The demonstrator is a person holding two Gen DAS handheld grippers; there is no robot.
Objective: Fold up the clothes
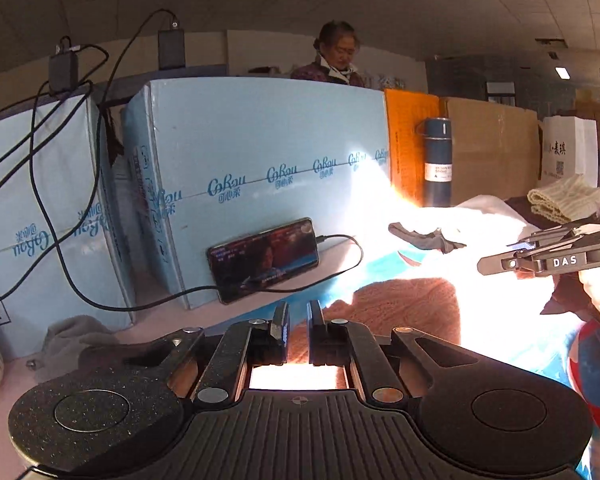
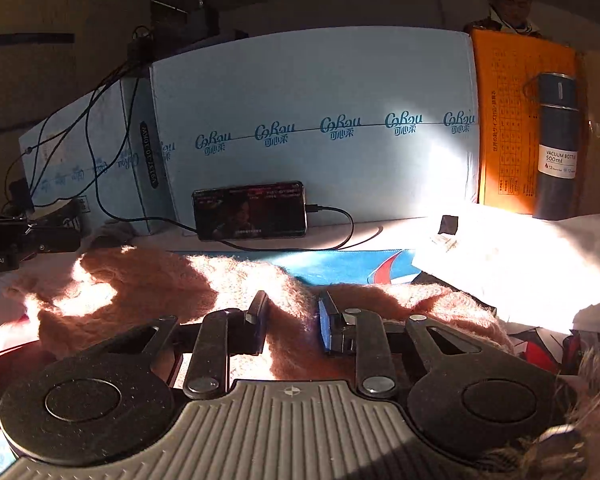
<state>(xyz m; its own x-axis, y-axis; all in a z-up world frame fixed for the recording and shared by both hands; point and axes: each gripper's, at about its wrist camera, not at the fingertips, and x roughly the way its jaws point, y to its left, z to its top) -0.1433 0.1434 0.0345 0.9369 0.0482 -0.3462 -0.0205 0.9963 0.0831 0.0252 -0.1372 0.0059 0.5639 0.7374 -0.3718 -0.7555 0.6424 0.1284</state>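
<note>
A fuzzy salmon-pink sweater (image 2: 152, 288) lies spread on the table in strong sunlight; it also shows in the left wrist view (image 1: 404, 304). My right gripper (image 2: 294, 320) has a raised fold of this sweater between its fingers, which stand a little apart around the cloth. My left gripper (image 1: 298, 326) hovers over the sweater's near edge with its fingers close together and a narrow gap between them; nothing shows between them. The right gripper also shows side-on at the right of the left wrist view (image 1: 496, 266).
Light blue cartons (image 1: 260, 152) stand along the back. A phone (image 1: 264, 258) on a cable leans against them. A blue vacuum bottle (image 2: 556, 148) and an orange box (image 2: 504, 120) stand at the right. White cloth (image 2: 520, 264) and a cream knit (image 1: 560, 196) lie nearby.
</note>
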